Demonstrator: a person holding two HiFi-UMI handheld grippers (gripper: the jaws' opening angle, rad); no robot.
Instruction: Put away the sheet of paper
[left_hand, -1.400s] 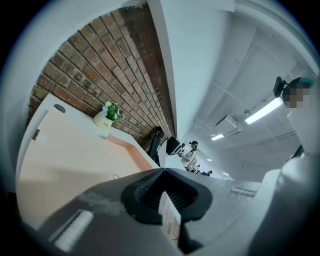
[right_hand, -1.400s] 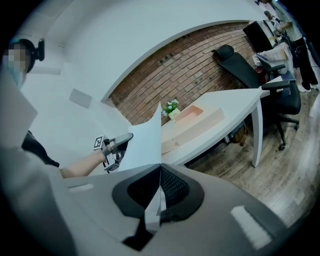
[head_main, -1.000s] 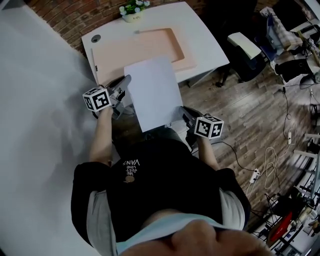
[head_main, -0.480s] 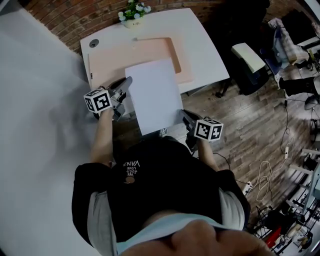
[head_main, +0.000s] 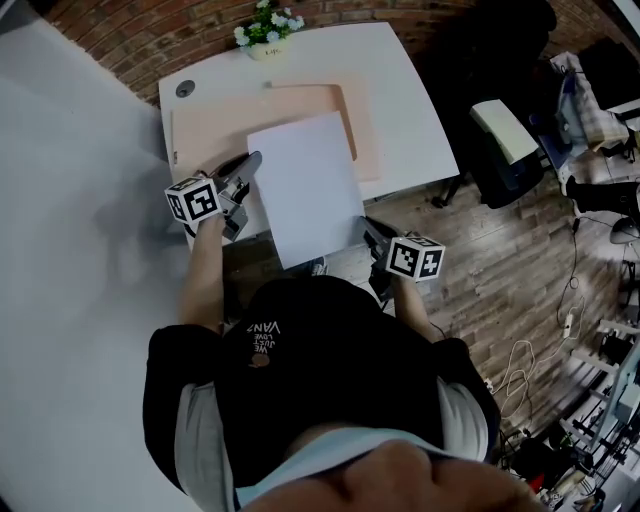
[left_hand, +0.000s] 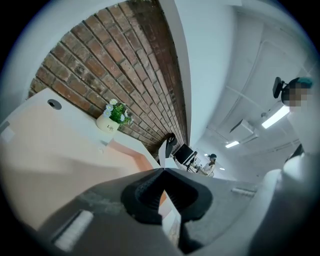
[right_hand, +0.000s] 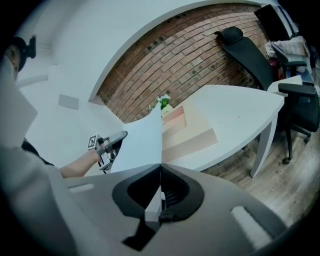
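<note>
Nearest the person, the right gripper (head_main: 366, 226) has its fingers closed on the near right corner of the sheet of paper (head_main: 305, 190). Farther out, the left gripper (head_main: 252, 160) pinches the sheet's left edge, fingers fully together. Over the last second both grippers have carried the sheet forward, so its far half now hangs over the peach tray (head_main: 210, 115) just beyond the left fingers; judging by that, only lowering and release remain. The sheet's long axis runs away from the right fingers toward the brick wall, far end leaning slightly left. The tray lies on the white bench (head_main: 400, 90), with a flower pot (head_main: 265, 30) at its far edge.
</note>
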